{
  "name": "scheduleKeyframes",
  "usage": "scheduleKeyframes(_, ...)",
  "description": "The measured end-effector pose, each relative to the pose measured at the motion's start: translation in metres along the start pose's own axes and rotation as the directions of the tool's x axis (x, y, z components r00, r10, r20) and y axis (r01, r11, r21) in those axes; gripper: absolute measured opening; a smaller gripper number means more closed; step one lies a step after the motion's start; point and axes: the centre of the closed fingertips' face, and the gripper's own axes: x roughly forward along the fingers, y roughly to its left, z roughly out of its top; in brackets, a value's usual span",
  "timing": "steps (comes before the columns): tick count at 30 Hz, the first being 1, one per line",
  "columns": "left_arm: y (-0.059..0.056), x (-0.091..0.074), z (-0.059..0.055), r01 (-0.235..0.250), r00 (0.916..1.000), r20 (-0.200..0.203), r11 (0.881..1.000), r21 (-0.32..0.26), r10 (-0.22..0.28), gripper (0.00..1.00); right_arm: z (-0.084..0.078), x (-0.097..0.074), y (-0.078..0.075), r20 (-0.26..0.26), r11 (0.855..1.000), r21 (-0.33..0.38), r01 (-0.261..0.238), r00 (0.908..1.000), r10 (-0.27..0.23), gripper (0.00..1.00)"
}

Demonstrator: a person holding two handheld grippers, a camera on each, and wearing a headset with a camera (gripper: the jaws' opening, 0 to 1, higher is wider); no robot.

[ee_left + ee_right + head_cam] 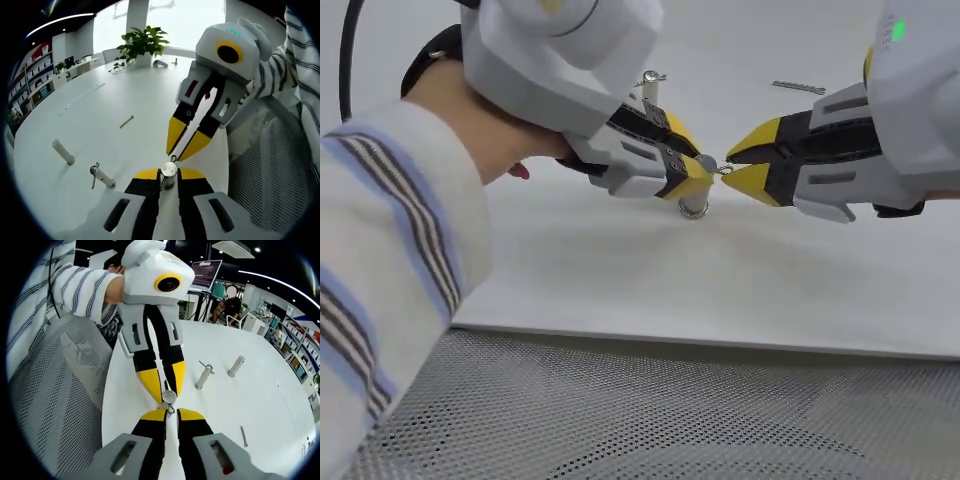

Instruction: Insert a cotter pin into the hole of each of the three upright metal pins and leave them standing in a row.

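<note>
White tabletop [620,280]. Left tool [704,178] is clamping the upright pin [694,208] high up; right tool [725,169] is pinching a cotter pin [170,408] by its loop, right at the pin's top. Likely light, thin, bendy: hold the loop. Farther, second pin [649,88] is standing, cottered.

The head view is bright and even. The white desk [620,280] nearly washes out toward the top, with a faint shadow at the foot of the metal pin [693,208]. The sleeve [380,260] at lower left is slightly soft. In the left gripper view, windows [165,20] at top centre blow out white. The right gripper view is dimmer behind, with a ceiling strip light [280,282] at upper right. Both gripper views bend strongly at their edges.
</note>
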Motion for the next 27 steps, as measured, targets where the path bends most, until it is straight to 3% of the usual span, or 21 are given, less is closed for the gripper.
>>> scheduleKeyframes(17,0.0022,0.0015,0.0022,-0.004,0.9999,0.017,0.999,-0.041,0.005,0.10,-0.0019,0.0026,-0.0016,-0.002,1.000,0.011,0.012,0.9999,-0.012,0.00)
scheduleKeyframes(21,0.0027,0.0005,0.0026,-0.012,0.9996,0.024,0.997,-0.078,0.014,0.10,-0.0050,0.0027,-0.0034,-0.005,0.999,0.034,0.020,0.9998,-0.020,0.01)
scheduleKeyframes(25,0.0030,-0.0046,0.0040,-0.005,0.9988,0.049,0.998,-0.063,0.008,0.11,-0.0046,0.0028,-0.0026,0.024,0.997,0.078,0.009,0.9997,-0.011,0.03)
scheduleKeyframes(27,0.0005,-0.0083,0.0045,0.002,0.9981,0.062,0.999,-0.054,0.001,0.16,-0.0059,0.0043,-0.0033,0.032,0.995,0.101,0.011,0.9994,-0.014,0.07)
